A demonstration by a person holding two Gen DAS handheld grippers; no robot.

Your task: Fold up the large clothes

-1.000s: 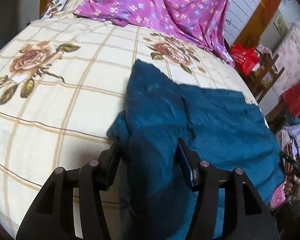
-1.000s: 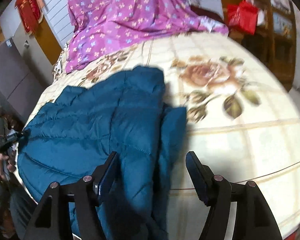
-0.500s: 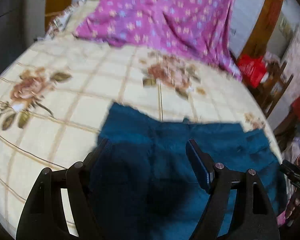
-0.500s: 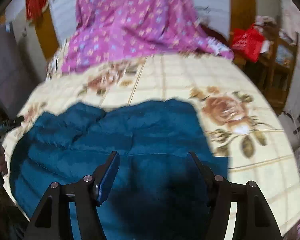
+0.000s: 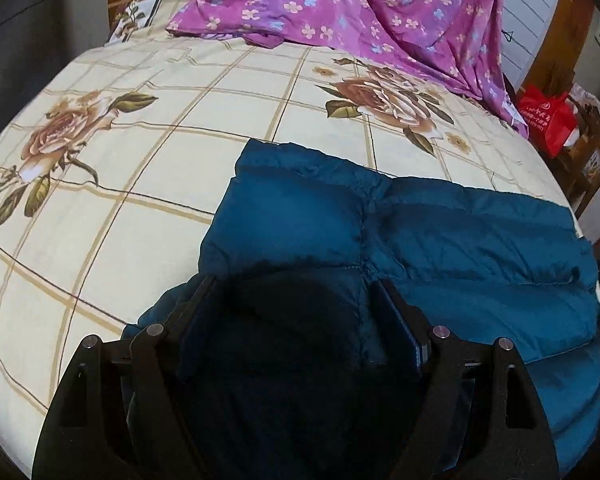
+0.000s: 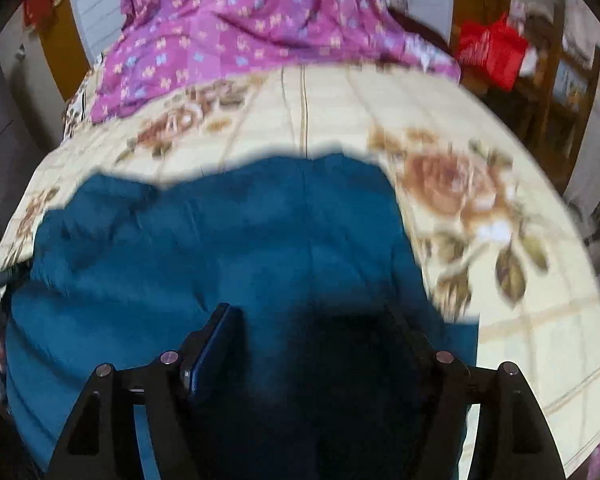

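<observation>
Our jacket (image 5: 440, 240) lies on the bed (image 5: 160, 168), toward its near edge, now as a squarish blue block with a straight far edge. A second ago it sat narrower, with a panel standing up in a ridge; half a second ago both views were swinging across it. We read that as one fold just laid over, so the bulk is roughly halved and the shape is close to tidy.

Our left gripper (image 5: 296, 304) hangs low over the near left part of the jacket, jaws spread wide with dark padded cloth lying between them but nothing pinched. Our right gripper (image 6: 312, 328) has likewise opened up over the near right part, jaws wide and empty; that view is blurred, so we are still moving.

Beyond the jacket the rose-print sheet runs back to a purple quilt (image 5: 360, 4). A red bag (image 5: 548, 120) sits off the bed's right side.

We judge another fold or some smoothing remains.
</observation>
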